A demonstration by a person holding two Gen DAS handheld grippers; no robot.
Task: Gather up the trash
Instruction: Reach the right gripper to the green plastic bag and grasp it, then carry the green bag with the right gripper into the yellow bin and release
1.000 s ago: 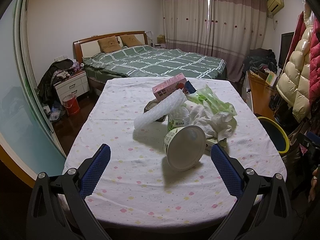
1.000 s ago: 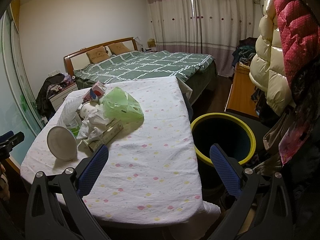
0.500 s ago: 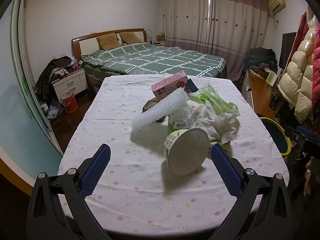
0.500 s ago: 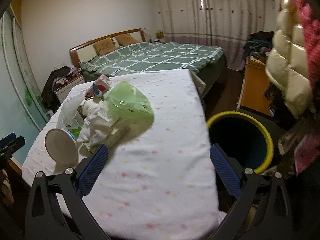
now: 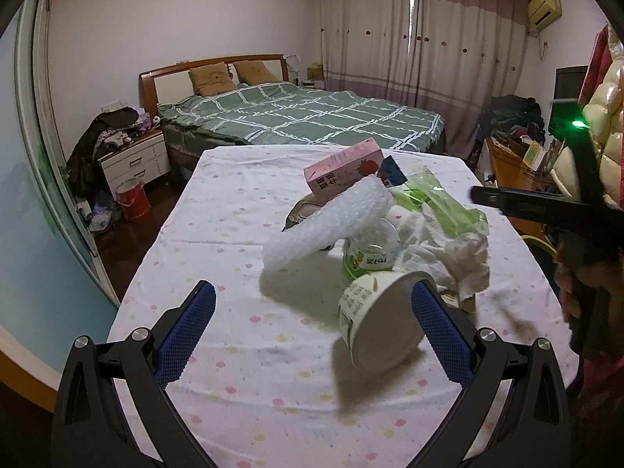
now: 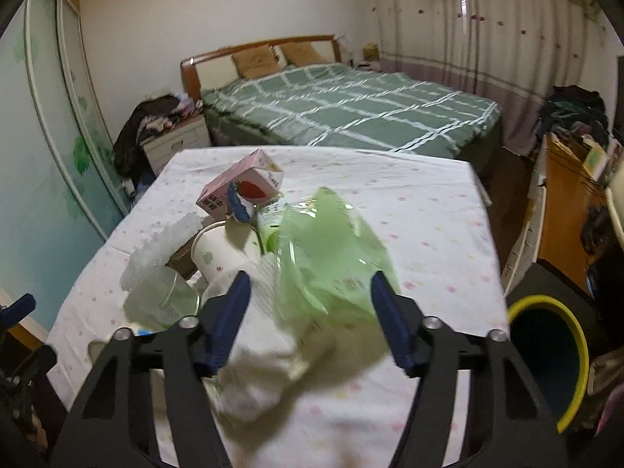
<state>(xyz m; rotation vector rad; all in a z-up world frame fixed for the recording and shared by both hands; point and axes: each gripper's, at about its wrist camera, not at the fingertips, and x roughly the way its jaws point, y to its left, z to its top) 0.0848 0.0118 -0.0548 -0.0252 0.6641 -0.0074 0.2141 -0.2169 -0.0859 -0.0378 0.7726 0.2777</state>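
right gripper [image 6: 308, 300] is swinging in from the bin [image 6: 546, 355], jaws narrowing around the green bag [image 6: 331, 257] but not pinching yet, left gripper [image 5: 312, 308] hanging wide open and empty.

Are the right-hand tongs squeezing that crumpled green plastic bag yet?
Cannot tell. In the right wrist view the green plastic bag lies between the blue pads of the right tongs, which have just been closing, but blur hides any contact.

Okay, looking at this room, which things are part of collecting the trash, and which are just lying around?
For the job: pink carton, bubble wrap, paper cup, green bag, tissue, bin.
Lying about: bed, nightstand, curtains, red bucket.
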